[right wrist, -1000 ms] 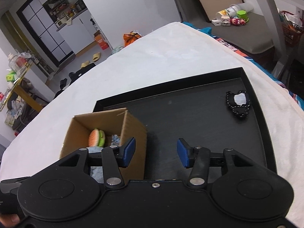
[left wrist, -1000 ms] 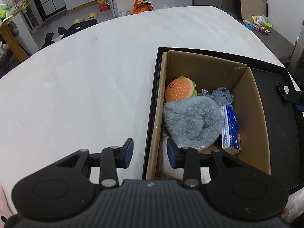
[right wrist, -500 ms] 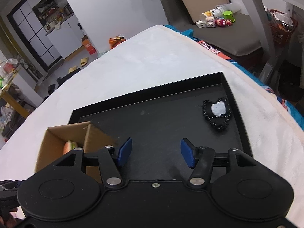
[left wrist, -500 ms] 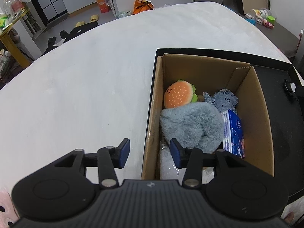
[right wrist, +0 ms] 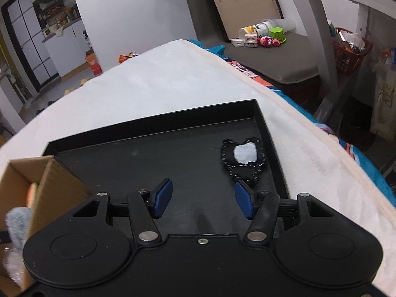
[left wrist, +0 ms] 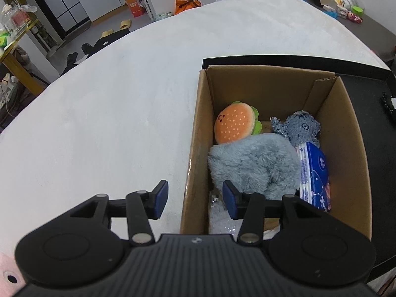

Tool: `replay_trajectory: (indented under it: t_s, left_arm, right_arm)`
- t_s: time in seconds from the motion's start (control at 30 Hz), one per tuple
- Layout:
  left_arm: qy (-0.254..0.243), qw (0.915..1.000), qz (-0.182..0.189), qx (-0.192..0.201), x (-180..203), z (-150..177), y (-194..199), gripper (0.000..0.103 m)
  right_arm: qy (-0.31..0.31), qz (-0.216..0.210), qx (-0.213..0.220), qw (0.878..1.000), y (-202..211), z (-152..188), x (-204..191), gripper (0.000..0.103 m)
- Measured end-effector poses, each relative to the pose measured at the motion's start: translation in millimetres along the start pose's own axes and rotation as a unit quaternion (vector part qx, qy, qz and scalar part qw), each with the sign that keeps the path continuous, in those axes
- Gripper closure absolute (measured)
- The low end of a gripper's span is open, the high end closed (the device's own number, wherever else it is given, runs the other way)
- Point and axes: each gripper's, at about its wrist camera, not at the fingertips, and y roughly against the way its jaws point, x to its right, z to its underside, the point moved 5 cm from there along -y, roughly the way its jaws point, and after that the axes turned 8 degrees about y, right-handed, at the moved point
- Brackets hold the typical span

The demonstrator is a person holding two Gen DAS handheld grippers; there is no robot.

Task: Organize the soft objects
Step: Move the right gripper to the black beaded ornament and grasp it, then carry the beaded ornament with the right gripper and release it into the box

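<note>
A cardboard box (left wrist: 346,133) stands in a black tray (right wrist: 153,153) on a white-covered bed. In it lie a burger plush (left wrist: 234,121), a grey fluffy item (left wrist: 252,163), a denim toy (left wrist: 299,128) and a blue tissue pack (left wrist: 315,173). My left gripper (left wrist: 195,199) is open and empty, straddling the box's near left wall. A small black soft piece with a white patch (right wrist: 243,156) lies in the tray's right part. My right gripper (right wrist: 203,199) is open and empty above the tray, with the piece just past its right fingertip (right wrist: 243,201).
The box corner (right wrist: 47,183) shows at the left of the right wrist view. The white bed cover (left wrist: 99,113) spreads left of the tray. Beyond the bed's right edge are a grey bench with toys (right wrist: 262,39) and a metal table leg (right wrist: 326,57).
My right gripper has swung right, away from the box and closer to the black piece. My left gripper has drawn back a little over the box's left wall. Both stay open.
</note>
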Motion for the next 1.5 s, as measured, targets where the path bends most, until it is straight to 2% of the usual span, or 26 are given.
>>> replay_trajectory:
  t_s: [0.3,0.33,0.43,0.63,0.7,0.77,0.8,0.87,1.07,1.5]
  left_arm:
    - [-0.011,0.9997,-0.019,-0.006,3,-5,-6,0.056]
    - [-0.011,0.9997,-0.020,-0.007,3,-6,-7,0.056]
    - [-0.016,0.9995,-0.025,-0.006,6,-7,-7,0.055]
    - [-0.017,0.9994,-0.029,-0.006,9,-5,-6,0.055]
    - [-0.017,0.9994,-0.029,-0.007,8,-5,-6,0.055]
    - [-0.015,0.9994,-0.029,-0.009,8,-4,-6,0.055]
    - [-0.015,0.9994,-0.029,-0.010,8,-3,-5,0.055]
    - [-0.014,0.9995,-0.028,-0.009,7,-2,-4,0.055]
    - [-0.013,0.9996,-0.021,-0.012,4,4,-3,0.055]
    - [0.000,1.0000,-0.003,-0.008,-7,10,6,0.055]
  right_arm:
    - [0.041,0.048,0.017,0.998,-17,-5,14,0.050]
    - [0.043,0.052,0.016,0.998,-19,-5,15,0.053]
    - [0.048,0.053,0.010,0.997,-25,-3,18,0.060]
    - [0.056,0.057,0.002,0.997,-34,1,20,0.063]
    - [0.057,0.056,-0.005,0.997,-36,2,21,0.069]
    - [0.063,0.065,-0.010,0.996,-37,5,21,0.080]
    - [0.064,0.066,-0.011,0.996,-37,5,22,0.081]
    - [0.057,0.058,-0.013,0.997,-34,5,23,0.086]
    - [0.059,0.041,-0.011,0.997,-25,4,19,0.092]
    - [0.073,0.000,-0.006,0.997,10,1,-5,0.093]
